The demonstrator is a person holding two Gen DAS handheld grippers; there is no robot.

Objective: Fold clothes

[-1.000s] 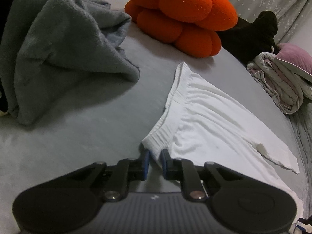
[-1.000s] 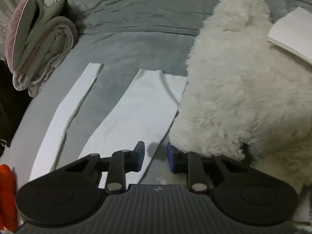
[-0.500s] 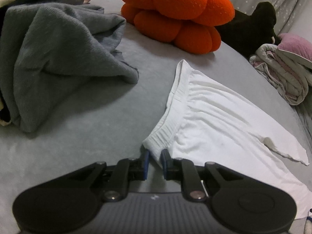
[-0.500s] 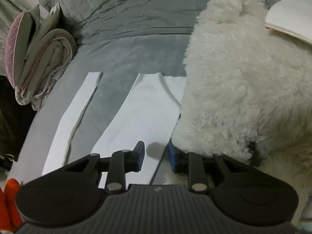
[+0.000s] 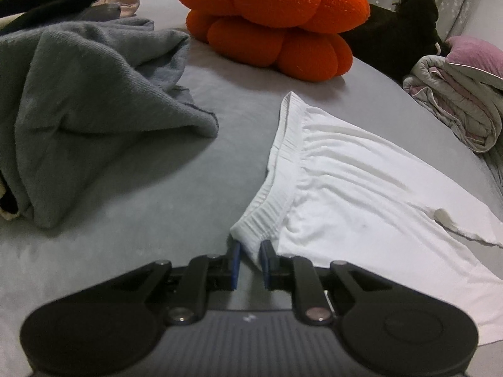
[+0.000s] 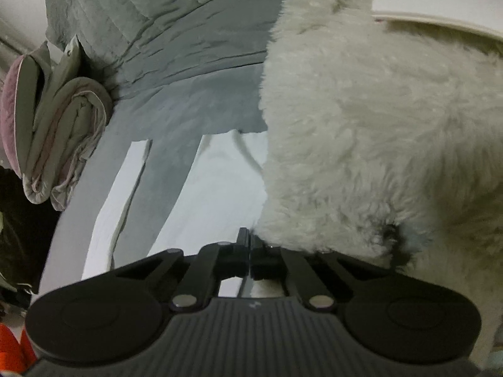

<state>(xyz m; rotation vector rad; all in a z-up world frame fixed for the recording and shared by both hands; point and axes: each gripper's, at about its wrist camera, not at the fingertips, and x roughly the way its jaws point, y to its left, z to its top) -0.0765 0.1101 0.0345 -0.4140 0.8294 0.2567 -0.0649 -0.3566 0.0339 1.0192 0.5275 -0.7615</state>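
White trousers [image 5: 361, 194] lie flat on the grey bed sheet [image 5: 141, 204], waistband toward me in the left wrist view. My left gripper [image 5: 250, 259] is shut on the near corner of the waistband, which bunches between the blue pads. In the right wrist view the two legs stretch away: one leg [image 6: 213, 188] in the middle, the other leg [image 6: 125, 182] to its left. My right gripper [image 6: 250, 242] is shut on the right edge of the nearer leg, its tips pressed against a fluffy white plush [image 6: 377, 141].
A crumpled grey garment [image 5: 78, 100] lies left of the trousers. Behind them sit an orange cushion [image 5: 270, 22] and a black plush [image 5: 399, 31]. A folded quilt [image 6: 53, 125] lies beside the legs, and a grey duvet [image 6: 157, 31] is heaped beyond them.
The right gripper's jaws have closed on the trouser leg's edge beside the white plush, and that view has rolled. The left gripper keeps its hold on the waistband corner.
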